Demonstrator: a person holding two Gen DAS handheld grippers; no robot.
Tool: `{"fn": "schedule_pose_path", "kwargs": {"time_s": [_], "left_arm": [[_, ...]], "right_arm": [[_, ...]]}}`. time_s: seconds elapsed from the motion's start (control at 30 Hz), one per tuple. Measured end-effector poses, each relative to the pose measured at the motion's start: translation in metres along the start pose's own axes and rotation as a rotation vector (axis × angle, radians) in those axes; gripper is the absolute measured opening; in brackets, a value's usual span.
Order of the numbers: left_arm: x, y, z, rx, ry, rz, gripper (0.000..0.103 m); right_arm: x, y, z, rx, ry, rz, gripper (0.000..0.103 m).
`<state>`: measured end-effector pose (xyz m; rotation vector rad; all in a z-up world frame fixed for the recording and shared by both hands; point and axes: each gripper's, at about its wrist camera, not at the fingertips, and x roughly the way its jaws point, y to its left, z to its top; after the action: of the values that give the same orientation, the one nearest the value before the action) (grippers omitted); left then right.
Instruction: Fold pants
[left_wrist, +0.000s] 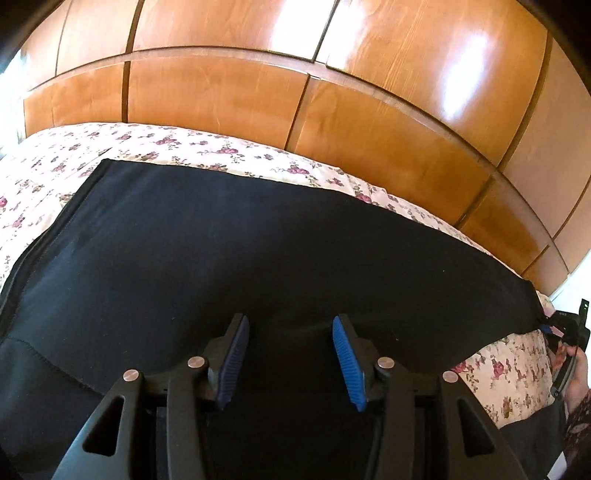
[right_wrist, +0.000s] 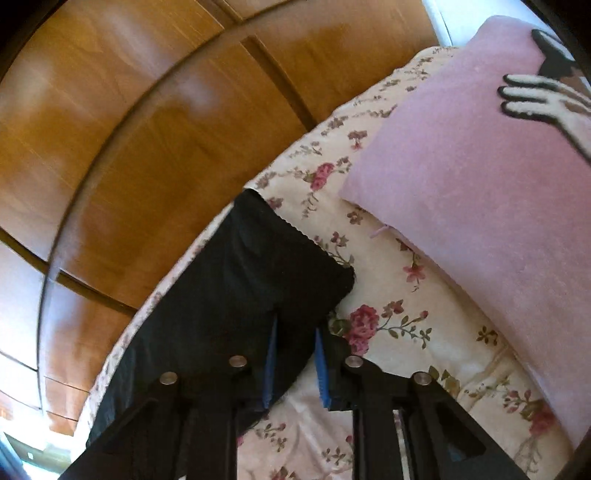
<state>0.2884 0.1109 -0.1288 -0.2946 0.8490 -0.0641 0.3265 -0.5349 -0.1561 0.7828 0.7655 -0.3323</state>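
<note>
Black pants (left_wrist: 258, 240) lie spread flat on a floral bedsheet (left_wrist: 184, 144) and fill the middle of the left wrist view. My left gripper (left_wrist: 290, 321) hovers over their near part, open, blue pads wide apart with nothing pinched. At the far right edge of that view a hand (left_wrist: 576, 369) holds the right gripper (left_wrist: 567, 328) at the pants' end. In the right wrist view the narrow end of the pants (right_wrist: 240, 266) runs up to a hem. My right gripper (right_wrist: 296, 325) has its pads close together, with the black cloth's near corner filling the gap between them.
A glossy wooden wardrobe (left_wrist: 258, 92) stands right behind the bed's far edge, also the wardrobe (right_wrist: 147, 129) in the right wrist view. A pink pillow (right_wrist: 480, 184) with a printed motif lies on the sheet (right_wrist: 388, 350) just right of the pants' end.
</note>
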Motion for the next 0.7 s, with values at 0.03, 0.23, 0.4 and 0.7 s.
{"fn": "schedule_pose_path", "kwargs": {"time_s": [0.03, 0.23, 0.4, 0.7], "left_arm": [[-0.002, 0.001, 0.0, -0.003, -0.005, 0.001, 0.048], [-0.018, 0.003, -0.007, 0.003, -0.01, -0.005, 0.048], [-0.03, 0.015, -0.013, -0.027, -0.013, 0.007, 0.048], [-0.048, 0.049, -0.019, -0.061, 0.005, 0.081, 0.048]], "right_arm": [[-0.004, 0.001, 0.0, -0.009, -0.013, 0.003, 0.014], [-0.062, 0.002, -0.009, -0.063, -0.075, 0.029, 0.012], [-0.1, -0.003, -0.018, -0.105, -0.119, 0.02, 0.012], [-0.115, -0.041, -0.042, -0.07, -0.108, -0.052, 0.012]]}}
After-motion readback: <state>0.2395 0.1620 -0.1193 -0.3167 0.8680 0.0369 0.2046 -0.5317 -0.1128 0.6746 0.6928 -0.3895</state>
